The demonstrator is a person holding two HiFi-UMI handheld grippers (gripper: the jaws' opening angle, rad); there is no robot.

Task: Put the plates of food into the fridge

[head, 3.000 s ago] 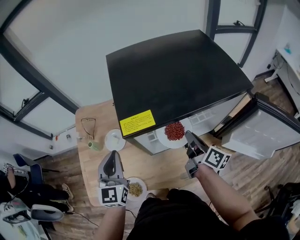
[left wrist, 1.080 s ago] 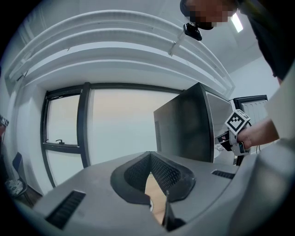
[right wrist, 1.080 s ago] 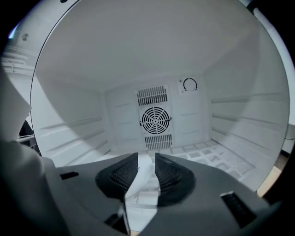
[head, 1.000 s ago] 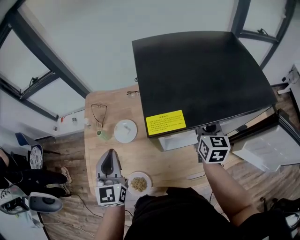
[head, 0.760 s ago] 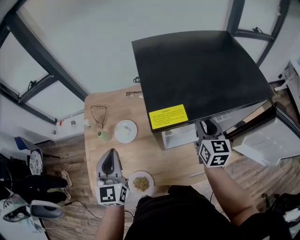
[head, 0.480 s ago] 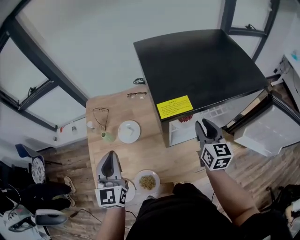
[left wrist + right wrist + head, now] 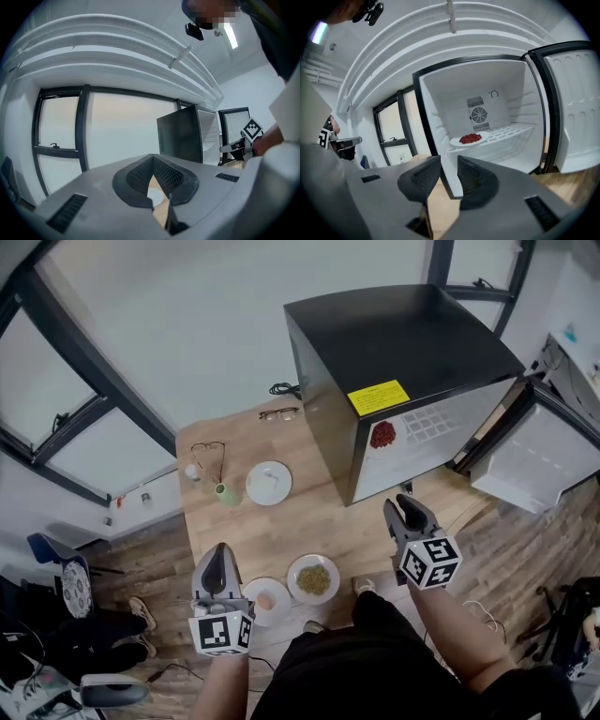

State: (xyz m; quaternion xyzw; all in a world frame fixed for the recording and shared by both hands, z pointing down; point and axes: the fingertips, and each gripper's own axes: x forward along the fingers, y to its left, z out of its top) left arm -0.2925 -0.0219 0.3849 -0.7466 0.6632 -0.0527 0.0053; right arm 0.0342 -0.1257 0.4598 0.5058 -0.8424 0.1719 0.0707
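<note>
A white plate of red food [image 7: 382, 435] [image 7: 470, 138] rests on the wire shelf inside the open black fridge [image 7: 403, 343] [image 7: 497, 84]. My right gripper [image 7: 405, 512] [image 7: 448, 160] is open and empty, out in front of the fridge opening, over the wooden table [image 7: 281, 531]. A plate of yellowish food [image 7: 313, 578] and a plate with an orange piece [image 7: 265, 600] lie at the table's near edge. My left gripper [image 7: 217, 559] [image 7: 151, 161] is shut and empty, just left of those two plates. An empty white plate [image 7: 268, 483] lies farther back.
The fridge door [image 7: 539, 460] [image 7: 574, 117] stands swung open to the right. On the table's far left are glasses [image 7: 208, 457], a green cup [image 7: 228, 492] and a small bottle [image 7: 192, 472]. A second pair of glasses [image 7: 278, 413] lies beside the fridge.
The right gripper let go of the red-food plate on the fridge shelf and has drawn back out. Both grippers moved back toward the person, and the near plates came into view.
</note>
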